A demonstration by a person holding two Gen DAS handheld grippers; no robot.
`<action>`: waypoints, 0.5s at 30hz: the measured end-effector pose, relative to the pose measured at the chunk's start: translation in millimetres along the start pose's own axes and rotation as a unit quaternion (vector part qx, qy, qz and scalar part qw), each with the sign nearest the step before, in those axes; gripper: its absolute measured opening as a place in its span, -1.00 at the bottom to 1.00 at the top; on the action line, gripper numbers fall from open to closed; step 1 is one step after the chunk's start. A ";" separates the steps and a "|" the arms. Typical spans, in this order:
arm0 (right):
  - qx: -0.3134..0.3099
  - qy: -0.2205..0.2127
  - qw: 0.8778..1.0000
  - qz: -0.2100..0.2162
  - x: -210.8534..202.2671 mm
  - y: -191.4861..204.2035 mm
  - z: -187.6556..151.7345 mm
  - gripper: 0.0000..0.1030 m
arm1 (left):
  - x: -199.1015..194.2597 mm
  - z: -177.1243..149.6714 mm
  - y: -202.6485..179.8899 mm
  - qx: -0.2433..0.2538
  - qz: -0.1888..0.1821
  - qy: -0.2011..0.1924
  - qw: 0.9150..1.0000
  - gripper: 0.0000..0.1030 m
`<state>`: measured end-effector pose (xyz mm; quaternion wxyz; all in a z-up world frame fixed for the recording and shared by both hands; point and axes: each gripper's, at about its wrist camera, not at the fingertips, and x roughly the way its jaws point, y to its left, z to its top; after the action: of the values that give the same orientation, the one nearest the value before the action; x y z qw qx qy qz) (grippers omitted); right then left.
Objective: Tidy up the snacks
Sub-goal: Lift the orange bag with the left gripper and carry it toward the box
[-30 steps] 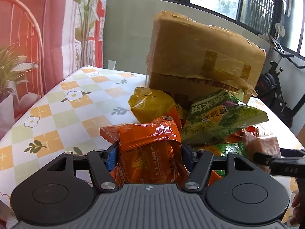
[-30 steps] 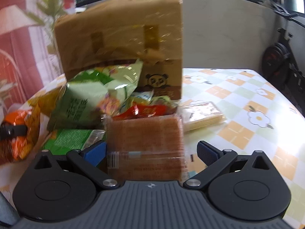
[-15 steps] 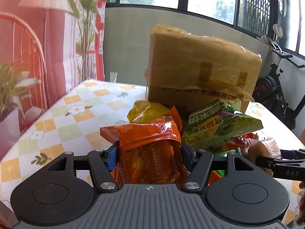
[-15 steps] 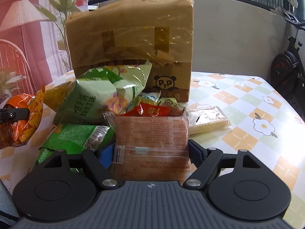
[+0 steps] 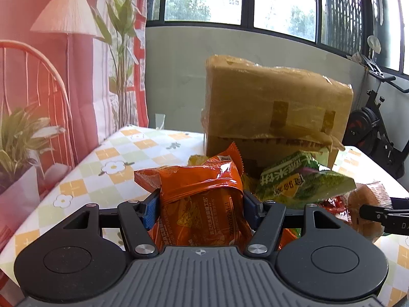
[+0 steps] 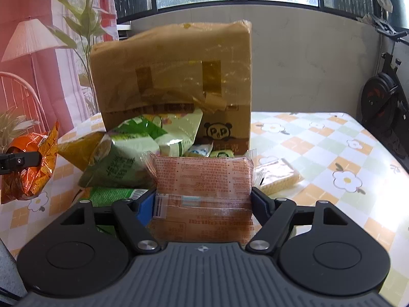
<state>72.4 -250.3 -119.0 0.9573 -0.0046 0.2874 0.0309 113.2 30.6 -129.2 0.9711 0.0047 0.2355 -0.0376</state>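
My left gripper (image 5: 200,204) is shut on an orange snack bag (image 5: 202,204), held above the table with both blue pads pressing its sides. In the right wrist view that same orange snack bag (image 6: 33,166) hangs at the far left. My right gripper (image 6: 203,202) is shut on a flat clear-wrapped brown cracker packet (image 6: 204,192), lifted off the pile. Behind both lies a heap of snacks: a green bag (image 6: 120,163), a pale green bag (image 6: 179,130) and a yellow bag (image 6: 79,151). A taped cardboard box (image 6: 173,81) stands behind the heap.
A checked flower-pattern tablecloth (image 6: 319,153) covers the table. A clear wafer packet (image 6: 278,176) lies right of the heap. An exercise bike (image 6: 383,102) stands beyond the table's right side, a plant (image 5: 23,138) and a red curtain at the left.
The right gripper's jaws closed on the cracker packet and raised it. Both grippers rose a little with their packets, so the box and heap sit lower in view.
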 end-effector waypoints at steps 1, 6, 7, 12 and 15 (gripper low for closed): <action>0.000 -0.003 1.000 0.000 -0.9 -0.6 1.3 0.48 | -0.8 1.1 -0.3 0.001 0.001 -0.003 1.000 0.30; 0.004 -0.017 1.000 -0.001 -4.9 -5.2 7.9 0.47 | -3.9 8.5 -1.5 0.008 0.005 -0.013 1.000 0.30; 0.005 -0.020 1.000 -0.002 -6.3 -6.1 9.8 0.47 | -4.3 10.3 -1.5 0.008 0.005 -0.015 1.000 0.30; -0.001 -0.037 0.999 -0.001 -11.9 -9.2 18.9 0.47 | -9.2 20.6 -2.0 0.013 0.008 -0.033 0.999 0.30; -0.008 -0.047 0.999 0.000 -15.0 -10.7 25.6 0.47 | -11.1 30.4 -2.7 0.013 0.005 -0.044 0.999 0.30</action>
<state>74.6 -261.2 -89.5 0.9697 -0.0111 0.2418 0.0334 117.1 27.9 -97.1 0.9806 0.0169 0.1918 -0.0358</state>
